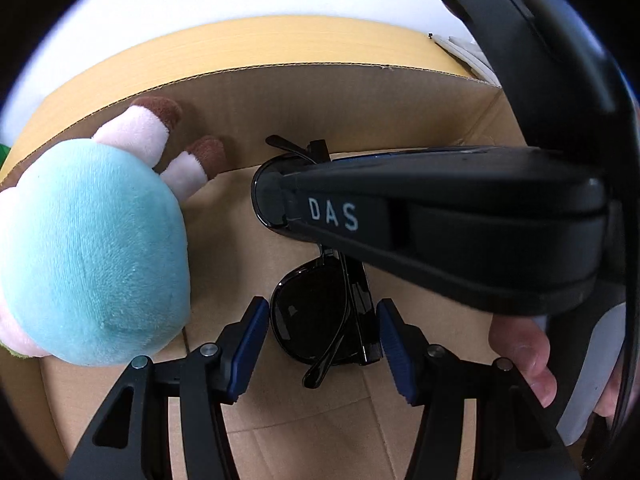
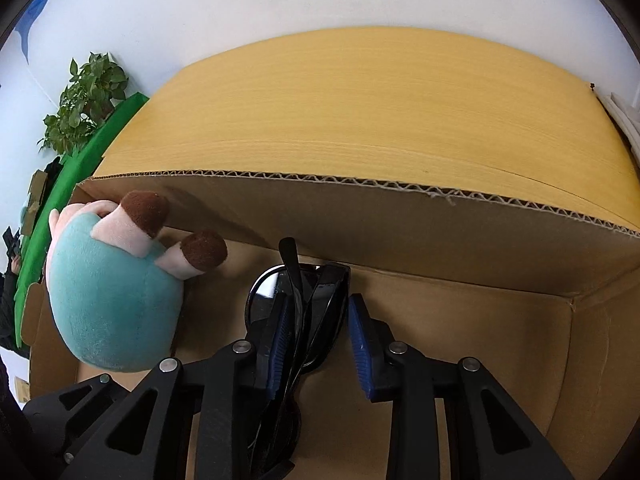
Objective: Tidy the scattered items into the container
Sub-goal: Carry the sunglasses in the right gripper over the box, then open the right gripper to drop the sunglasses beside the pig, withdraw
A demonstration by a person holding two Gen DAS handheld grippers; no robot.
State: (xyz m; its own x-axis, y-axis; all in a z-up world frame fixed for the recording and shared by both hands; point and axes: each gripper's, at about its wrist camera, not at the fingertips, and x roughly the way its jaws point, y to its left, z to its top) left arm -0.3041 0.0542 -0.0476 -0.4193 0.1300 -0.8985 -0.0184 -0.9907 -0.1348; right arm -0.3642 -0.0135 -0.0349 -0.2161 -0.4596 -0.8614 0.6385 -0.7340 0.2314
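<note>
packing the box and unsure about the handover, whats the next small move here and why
Probably ease the sunglasses down onto the box floor before letting go. The right gripper grips them folded, already inside the walls beside the plush toy, with bare cardboard beneath. Whether they touch the floor yet is unclear, so a short descent seems safer than dropping them.

- My right gripper (image 2: pixel 316 340) has folded black sunglasses (image 2: pixel 308 304) between its blue pads, inside the cardboard box (image 2: pixel 400 216).
- A teal plush toy (image 2: pixel 116 296) leans against the box's far wall, left of the sunglasses.
</note>
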